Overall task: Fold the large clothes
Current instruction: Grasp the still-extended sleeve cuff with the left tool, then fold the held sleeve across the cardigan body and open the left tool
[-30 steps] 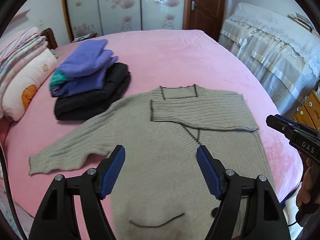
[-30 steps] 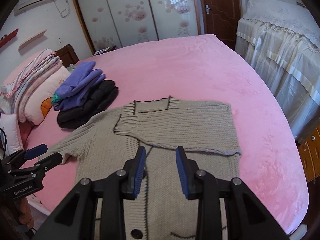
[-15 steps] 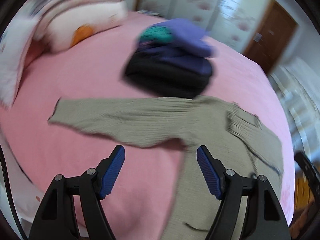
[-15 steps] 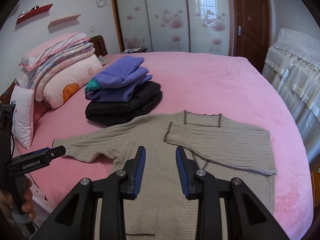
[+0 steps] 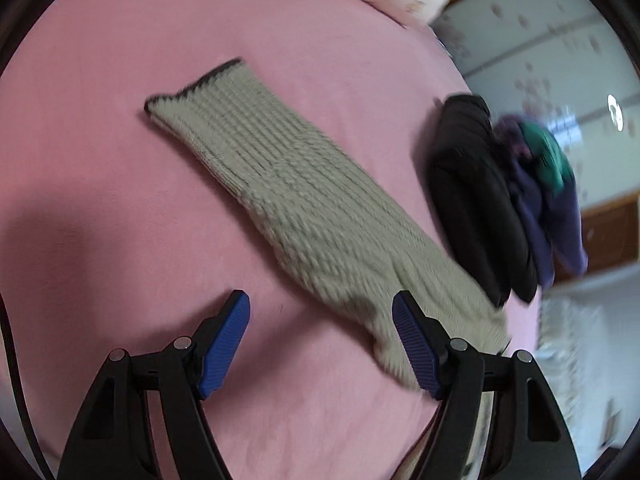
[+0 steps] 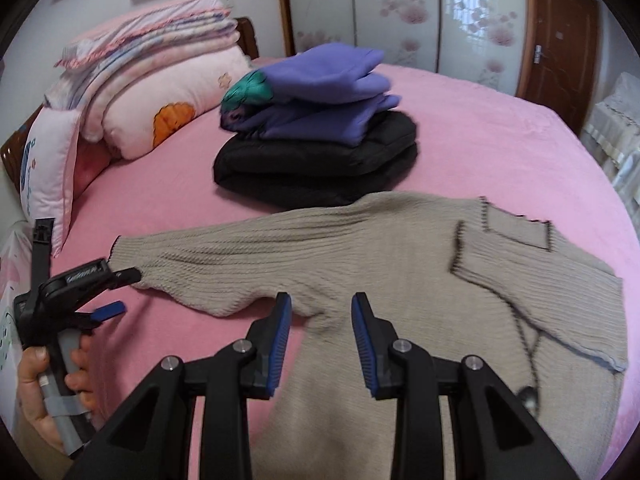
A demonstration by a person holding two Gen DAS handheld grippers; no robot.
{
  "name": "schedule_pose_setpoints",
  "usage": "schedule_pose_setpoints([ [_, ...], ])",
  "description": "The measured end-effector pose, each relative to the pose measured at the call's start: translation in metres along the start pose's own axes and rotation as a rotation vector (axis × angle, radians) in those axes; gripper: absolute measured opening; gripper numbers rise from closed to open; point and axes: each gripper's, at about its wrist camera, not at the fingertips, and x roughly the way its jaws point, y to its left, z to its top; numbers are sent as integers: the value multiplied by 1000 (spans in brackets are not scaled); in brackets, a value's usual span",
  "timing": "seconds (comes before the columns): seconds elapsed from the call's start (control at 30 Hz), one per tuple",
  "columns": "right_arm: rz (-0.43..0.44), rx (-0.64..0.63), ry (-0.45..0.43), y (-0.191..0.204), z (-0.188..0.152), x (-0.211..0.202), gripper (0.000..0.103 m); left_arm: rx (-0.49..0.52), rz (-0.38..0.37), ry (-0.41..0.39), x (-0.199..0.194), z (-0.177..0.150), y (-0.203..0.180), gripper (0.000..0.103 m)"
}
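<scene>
A beige ribbed knit sweater (image 6: pixel 400 264) with dark trim lies flat on the pink bed (image 6: pixel 500 148). Its right sleeve is folded across the chest; its left sleeve (image 5: pixel 292 196) stretches out flat, with the cuff (image 5: pixel 192 92) at the far end. My left gripper (image 5: pixel 320 340) is open and empty, low over the bed beside the sleeve's lower part; it also shows in the right wrist view (image 6: pixel 116 292), next to the cuff. My right gripper (image 6: pixel 322 332) is open and empty above the sweater near the underarm.
A stack of folded clothes (image 6: pixel 320 136), purple on black, sits on the bed just beyond the sleeve. Pillows and folded quilts (image 6: pixel 160 64) lie at the headboard. Wardrobe doors (image 6: pixel 392 12) and a brown door (image 6: pixel 560 40) stand behind.
My left gripper has swung left from over the sweater's body to the outstretched sleeve and come down close. My right gripper has turned left towards the underarm. The sweater has not moved.
</scene>
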Motion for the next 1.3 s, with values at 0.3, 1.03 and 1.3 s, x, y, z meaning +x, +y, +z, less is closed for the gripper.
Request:
schedule_pose_setpoints([
  [0.3,5,-34,11,21,4,26,31,-69,-59,-23,31,23,1,10],
  [1.03,-65,245,-79,-134,-44,-58,31,604,-221,-233,-53,-143,-263,8],
  [1.3,-152,400,-97,-227,-88,-88,31,801,-179,-8,30,-264,-314,8],
])
